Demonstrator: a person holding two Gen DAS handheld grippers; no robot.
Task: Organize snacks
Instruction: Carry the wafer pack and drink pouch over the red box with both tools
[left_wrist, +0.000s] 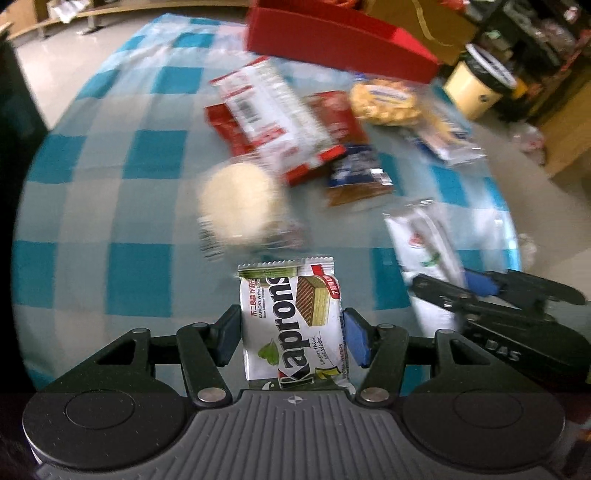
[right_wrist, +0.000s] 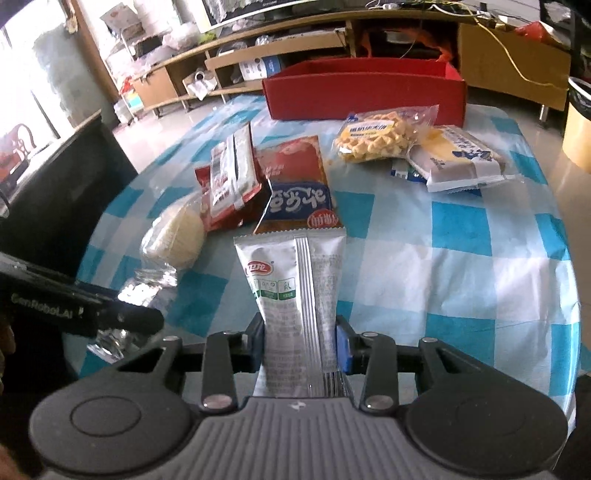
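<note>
- Left gripper (left_wrist: 291, 338): jaws drawn in against the long edges of the Kaprons wafer pack (left_wrist: 291, 321), which stands upright between the pads, clear of the checked tablecloth (left_wrist: 110, 184) and on the near side of the red box (left_wrist: 332, 37).
- Right gripper (right_wrist: 300, 345): jaws clamped together on the lower part of the silver sachet (right_wrist: 295, 291); its sealed top edge points toward the red box (right_wrist: 364, 90), and most of its length stands free above the pads.
- Risk, left: the hold is on two thin edges of a slick wrapper; a quick swing could let the wafer pack pivot or slip out before it reaches the red box.
- Risk, right: the silver sachet is held low and is limp; it may fold over or catch on the near wall of the red box during the drop.
- Risk, both: the two tools travel side by side toward one opening and could knock together.
- Middle ground, between the grippers and the red box: the round pale cake (right_wrist: 177, 236) in clear wrap and the heap of red and blue packets (right_wrist: 266, 184), which a low pass could drag.
- Just in front of the red box: the yellow waffle bag (right_wrist: 376, 138) and the blue-and-white cake pack (right_wrist: 458, 158); both remain to be sorted.
</note>
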